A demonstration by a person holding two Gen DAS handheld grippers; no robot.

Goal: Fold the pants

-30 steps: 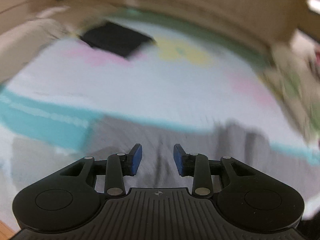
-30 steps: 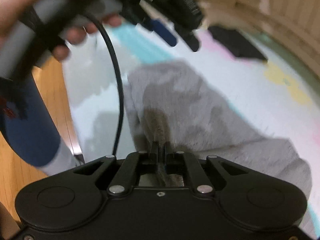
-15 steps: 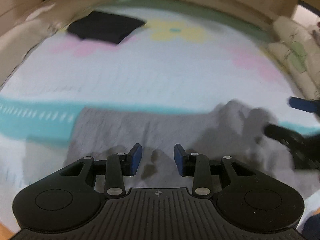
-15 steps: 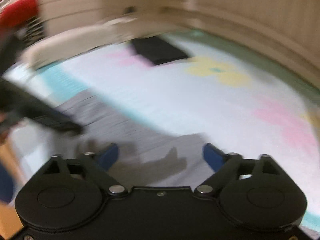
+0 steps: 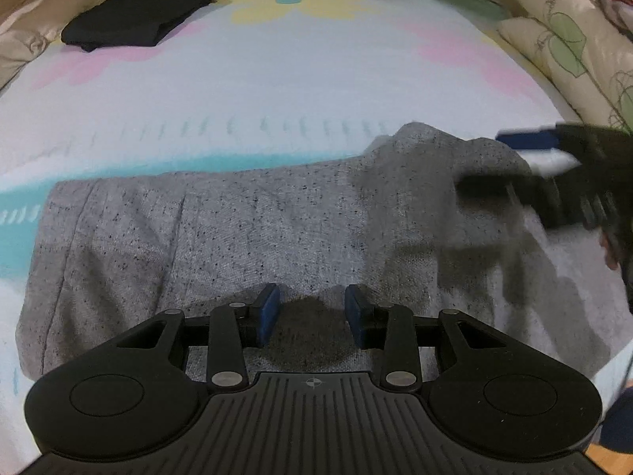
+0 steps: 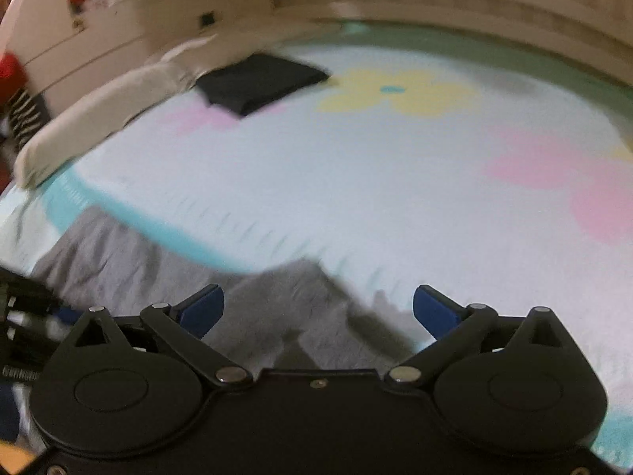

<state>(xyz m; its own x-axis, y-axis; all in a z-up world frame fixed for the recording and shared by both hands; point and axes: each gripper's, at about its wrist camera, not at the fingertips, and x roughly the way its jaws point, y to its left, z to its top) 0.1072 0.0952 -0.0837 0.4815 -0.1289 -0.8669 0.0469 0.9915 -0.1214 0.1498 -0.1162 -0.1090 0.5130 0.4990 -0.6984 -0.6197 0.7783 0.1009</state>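
Grey speckled pants [image 5: 237, 229] lie flat and crosswise on the flowered sheet [image 5: 316, 91], with one end bunched up at the right. My left gripper [image 5: 312, 312] hovers low over their near edge. Its blue pads stand a short way apart with nothing pinched between them. My right gripper [image 6: 318, 308] is wide open above the pants' right end [image 6: 118, 269], and nothing is in it. In the left wrist view the right gripper [image 5: 502, 162] shows blurred at the right edge, over the bunched end. The left gripper's body [image 6: 23, 316] shows at the left edge of the right wrist view.
A folded black garment [image 5: 138, 16] lies at the far left of the bed, also seen as the black garment [image 6: 261, 83]. Cream pillows [image 5: 573, 39] line the right side, and a long cushion [image 6: 99, 118] lines the left. A wooden headboard runs along the far edge.
My right gripper let go of the grey fabric, opened wide and swung over to the pants' right end. My left gripper came down closer over the pants, with the same gap between its pads.
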